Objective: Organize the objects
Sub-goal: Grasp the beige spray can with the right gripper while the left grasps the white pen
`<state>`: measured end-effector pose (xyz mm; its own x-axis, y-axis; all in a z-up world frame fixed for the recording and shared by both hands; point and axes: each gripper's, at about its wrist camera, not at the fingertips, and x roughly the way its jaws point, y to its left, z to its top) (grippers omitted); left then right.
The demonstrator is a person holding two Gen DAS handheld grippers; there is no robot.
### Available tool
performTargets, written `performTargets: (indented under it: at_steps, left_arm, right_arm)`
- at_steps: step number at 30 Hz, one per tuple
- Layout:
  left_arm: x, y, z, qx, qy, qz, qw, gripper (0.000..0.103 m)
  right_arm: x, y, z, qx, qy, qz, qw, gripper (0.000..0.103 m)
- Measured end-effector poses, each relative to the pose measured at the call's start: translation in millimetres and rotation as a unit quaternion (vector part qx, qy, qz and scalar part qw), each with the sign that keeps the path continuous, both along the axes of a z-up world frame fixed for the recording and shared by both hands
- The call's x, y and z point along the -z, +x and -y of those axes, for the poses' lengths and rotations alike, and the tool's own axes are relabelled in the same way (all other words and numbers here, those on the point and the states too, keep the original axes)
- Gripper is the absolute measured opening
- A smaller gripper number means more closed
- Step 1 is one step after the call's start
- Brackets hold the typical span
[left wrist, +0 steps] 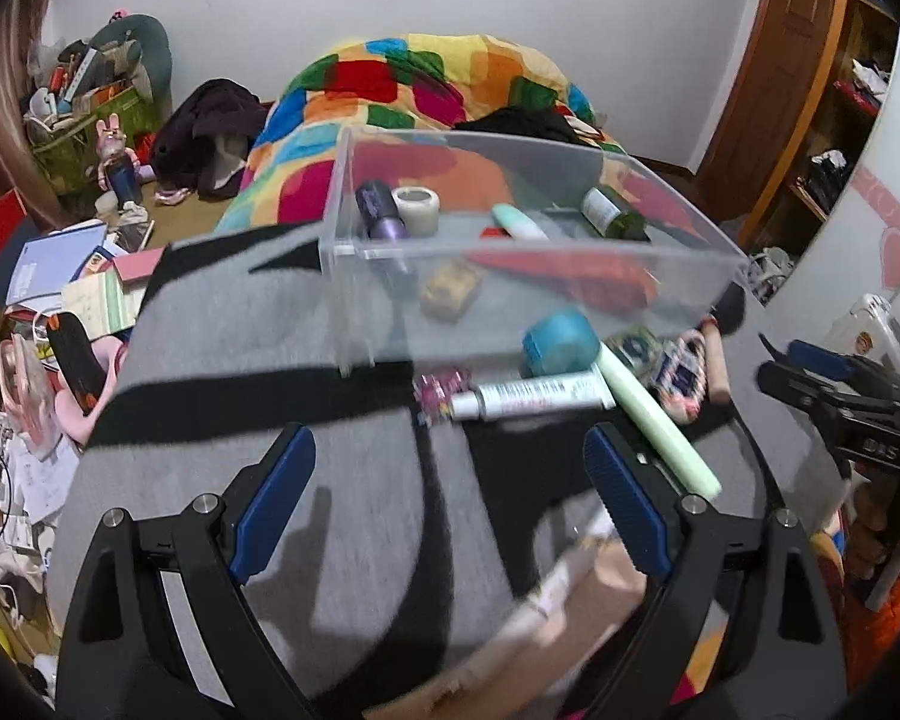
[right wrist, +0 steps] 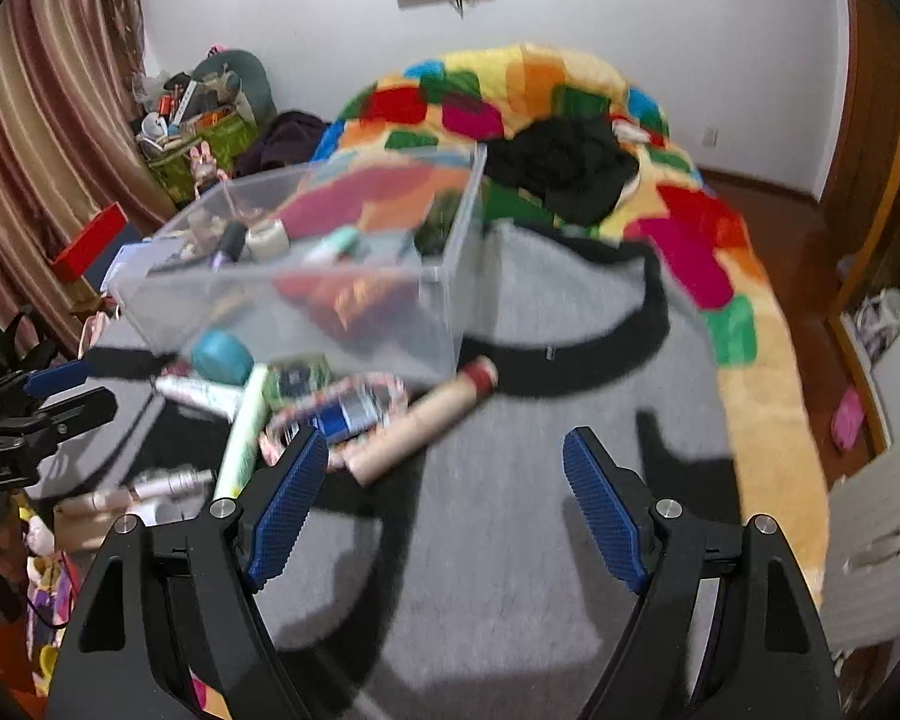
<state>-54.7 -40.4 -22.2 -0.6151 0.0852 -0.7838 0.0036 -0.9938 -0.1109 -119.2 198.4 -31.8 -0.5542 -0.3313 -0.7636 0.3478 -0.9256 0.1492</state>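
Observation:
A clear plastic bin [left wrist: 354,300] [right wrist: 450,312] stands on a grey and black blanket and holds a purple bottle [left wrist: 381,210], a tape roll [left wrist: 417,207], a green bottle [left wrist: 615,213] and red items. In front of it lie a teal jar [left wrist: 561,342] [right wrist: 222,357], a white tube [left wrist: 534,396], a pale green stick [left wrist: 660,420] [right wrist: 246,426], a blue-labelled packet [right wrist: 348,411] and a brown cardboard tube [right wrist: 426,420]. My left gripper [left wrist: 450,480] is open and empty above the blanket. My right gripper [right wrist: 444,480] is open and empty, its left finger near the packet.
A bright patchwork quilt [right wrist: 690,240] with black clothes [right wrist: 564,168] covers the bed behind the bin. Books and clutter [left wrist: 72,276] lie on the floor at left. A wooden door [left wrist: 780,60] and shelves stand at right. More small items lie by the bed's near edge [right wrist: 150,489].

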Motion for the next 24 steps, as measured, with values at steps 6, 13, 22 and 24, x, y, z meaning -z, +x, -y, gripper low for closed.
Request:
performTargets:
  at_steps: [6, 13, 22, 24]
  left_arm:
    - [3, 24, -17, 0.042, -0.007, -0.002, 0.9991, 0.092]
    - [26, 23, -21, 0.060, -0.028, 0.018, 0.9976, 0.076]
    - [30, 22, -9, 0.056, -0.038, 0.008, 0.9977, 0.047]
    - [29, 20, -9, 0.065, -0.031, 0.007, 0.9974, 0.042]
  right_arm:
    - [10, -4, 4, 0.006, -0.004, 0.014, 1.000, 0.078]
    - [20, -26, 12, 0.050, 0.009, 0.033, 0.998, 0.078]
    - [27, -34, 9, 0.068, 0.035, 0.039, 0.996, 0.036]
    - [28, -33, 5, 0.069, 0.034, 0.037, 0.996, 0.027]
